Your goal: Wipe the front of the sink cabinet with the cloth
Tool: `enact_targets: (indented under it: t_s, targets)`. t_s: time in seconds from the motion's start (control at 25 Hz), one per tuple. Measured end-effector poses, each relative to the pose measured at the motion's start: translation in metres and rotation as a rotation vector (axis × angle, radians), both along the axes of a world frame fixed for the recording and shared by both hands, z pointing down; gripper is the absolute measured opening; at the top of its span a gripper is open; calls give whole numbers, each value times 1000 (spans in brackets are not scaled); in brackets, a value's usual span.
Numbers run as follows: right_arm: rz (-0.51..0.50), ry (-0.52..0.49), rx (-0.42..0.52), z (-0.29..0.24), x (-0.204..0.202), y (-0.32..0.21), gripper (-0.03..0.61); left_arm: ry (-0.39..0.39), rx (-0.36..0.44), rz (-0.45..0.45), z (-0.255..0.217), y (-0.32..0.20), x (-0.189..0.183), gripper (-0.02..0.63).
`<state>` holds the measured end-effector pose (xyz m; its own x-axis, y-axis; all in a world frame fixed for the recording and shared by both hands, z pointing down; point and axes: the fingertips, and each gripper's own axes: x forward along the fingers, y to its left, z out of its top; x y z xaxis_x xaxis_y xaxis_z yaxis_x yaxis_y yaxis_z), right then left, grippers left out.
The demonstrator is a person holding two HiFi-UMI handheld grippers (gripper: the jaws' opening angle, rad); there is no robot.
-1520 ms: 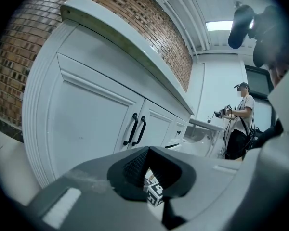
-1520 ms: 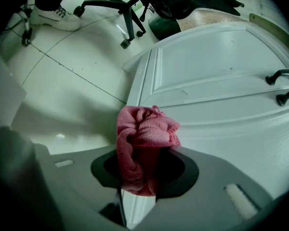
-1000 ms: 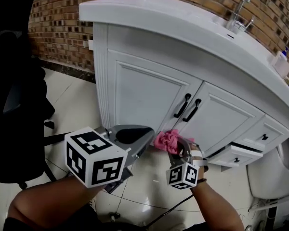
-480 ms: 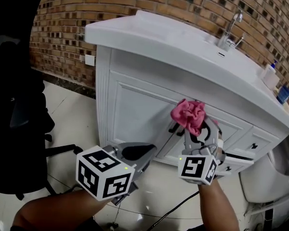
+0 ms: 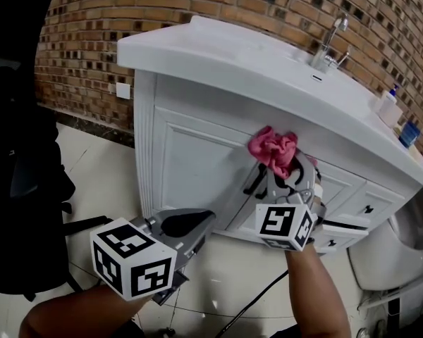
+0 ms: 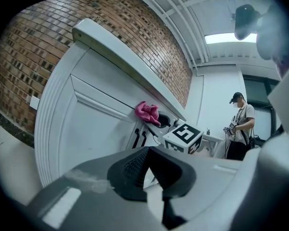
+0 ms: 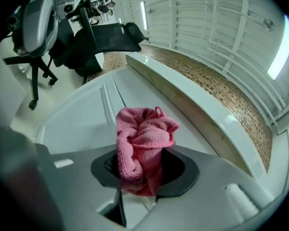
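Note:
A bunched pink cloth [image 5: 273,150] [image 7: 143,148] is clamped in my right gripper [image 5: 285,182], which is shut on it. The cloth [image 6: 147,112] is held up against the top of the white sink cabinet front [image 5: 197,153], just under the countertop and above the two black door handles [image 6: 139,138]. My left gripper [image 5: 187,225] hangs lower and to the left, away from the cabinet; its jaws are shut with nothing between them.
A tap [image 5: 328,44] and bottles [image 5: 388,108] stand on the white countertop [image 5: 225,51]. A drawer [image 5: 342,232] at the lower right stands slightly pulled out. A black office chair [image 5: 21,182] is at the left, a brick wall [image 5: 127,5] behind, a person [image 6: 238,126] in the distance.
My right gripper has lifted the pink cloth from low near the door handles up to the cabinet's top edge. The left gripper stayed low and shifted a little left.

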<state>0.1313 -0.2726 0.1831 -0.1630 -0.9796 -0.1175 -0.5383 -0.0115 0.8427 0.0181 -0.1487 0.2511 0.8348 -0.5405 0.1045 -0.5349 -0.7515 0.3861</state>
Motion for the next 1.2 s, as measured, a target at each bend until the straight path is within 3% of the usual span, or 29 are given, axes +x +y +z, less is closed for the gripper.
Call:
enact_targets:
  t_s: [0.52, 0.88, 1.2]
  targets:
    - [10, -40, -113, 52, -8, -8, 147, 42, -13, -21, -4, 0, -21, 3]
    - [-2, -220, -198, 59, -6, 3, 146, 44, -7, -8, 1, -18, -12, 3]
    - [27, -83, -171, 97, -9, 14, 146, 32, -45, 36, 19, -24, -13, 3]
